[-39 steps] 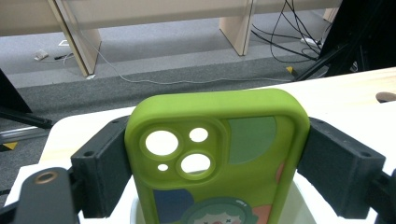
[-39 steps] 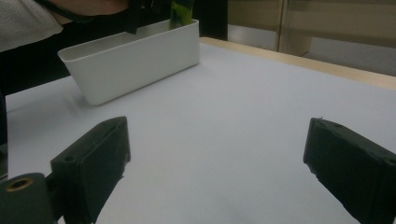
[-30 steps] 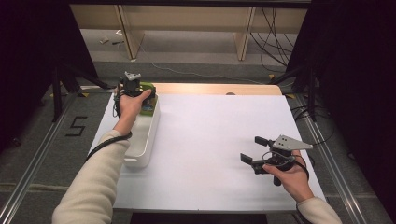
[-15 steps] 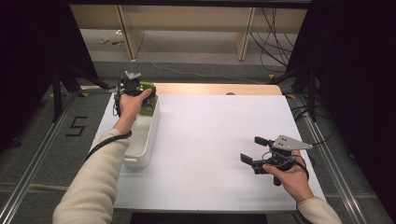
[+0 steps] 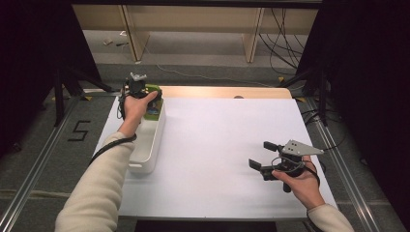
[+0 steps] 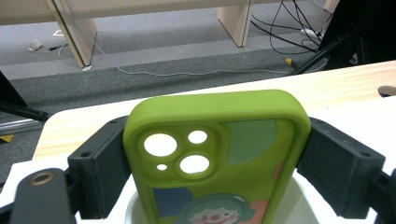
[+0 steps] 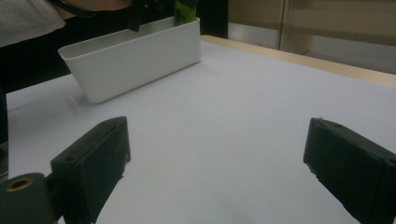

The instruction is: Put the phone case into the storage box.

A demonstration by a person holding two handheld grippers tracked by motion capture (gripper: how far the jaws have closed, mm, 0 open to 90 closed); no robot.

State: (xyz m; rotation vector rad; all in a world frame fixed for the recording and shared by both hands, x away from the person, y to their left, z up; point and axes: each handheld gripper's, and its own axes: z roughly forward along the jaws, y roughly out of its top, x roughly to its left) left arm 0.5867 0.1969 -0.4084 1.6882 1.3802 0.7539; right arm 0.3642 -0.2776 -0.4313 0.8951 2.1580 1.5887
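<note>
Phone case held over the bin's far end

The left tongs [image 6: 205, 154] are clamped on the green phone case [image 6: 219, 154], upright above the far end of the white bin [image 5: 147, 145]; lowering and letting go seem left. Well right of the bin, the right tongs [image 5: 263, 155] rest apart, empty, on the bench [image 5: 212, 145].

The phone case [image 6: 219, 154] is showing lime green, its back carrying patches of teal, navy and salmon pink plus a cartoon clown face with green hair. The bin [image 5: 147, 140] is looking plain white, sitting on a white table [image 5: 217, 145] edged in pale wood. Both grippers' jaws are appearing matte black.
</note>
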